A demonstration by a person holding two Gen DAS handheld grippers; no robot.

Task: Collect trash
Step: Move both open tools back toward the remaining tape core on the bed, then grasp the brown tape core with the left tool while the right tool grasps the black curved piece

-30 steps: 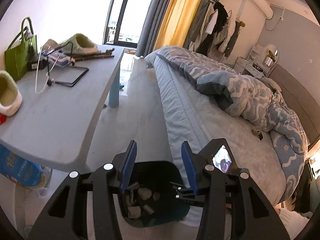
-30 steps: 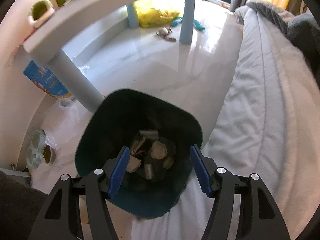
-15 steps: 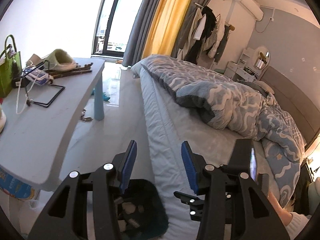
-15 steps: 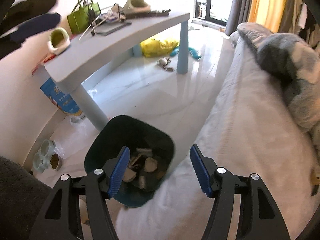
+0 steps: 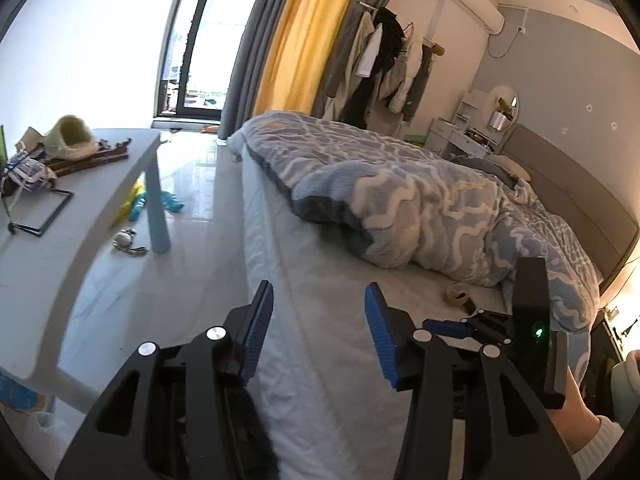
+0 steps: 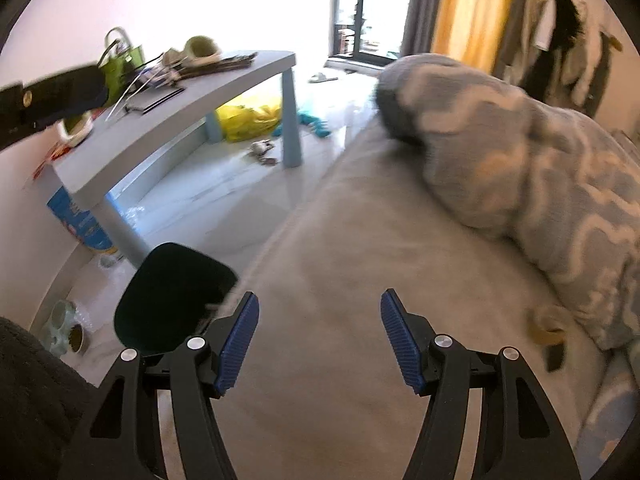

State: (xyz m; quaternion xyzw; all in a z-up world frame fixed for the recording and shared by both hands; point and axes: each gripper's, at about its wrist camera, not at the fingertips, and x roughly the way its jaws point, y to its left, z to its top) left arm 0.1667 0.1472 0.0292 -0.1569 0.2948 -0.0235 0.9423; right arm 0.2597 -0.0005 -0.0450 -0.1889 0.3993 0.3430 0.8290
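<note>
Two grippers (image 5: 316,312) (image 6: 316,332) angled down, jaws apart, empty

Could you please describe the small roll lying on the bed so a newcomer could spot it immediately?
Start at the bed with the blue wavy-patterned duvet. On the bare sheet just below the duvet's edge lies a tan tape roll, the only ring-shaped thing there, beside a small dark object.

The dark green bin (image 6: 172,292) is partly covered by the right gripper's left finger, and its contents cannot be made out. A small yellowish object (image 6: 548,326) on the bed sheet (image 6: 360,280) beside the blanket (image 6: 540,168) is motion-blurred; the left wrist view shows it (image 5: 459,294) too small to identify. The green bag (image 6: 124,62) on the table (image 6: 180,120) is partly hidden by a blurred dark gripper part at the frame edge.
</note>
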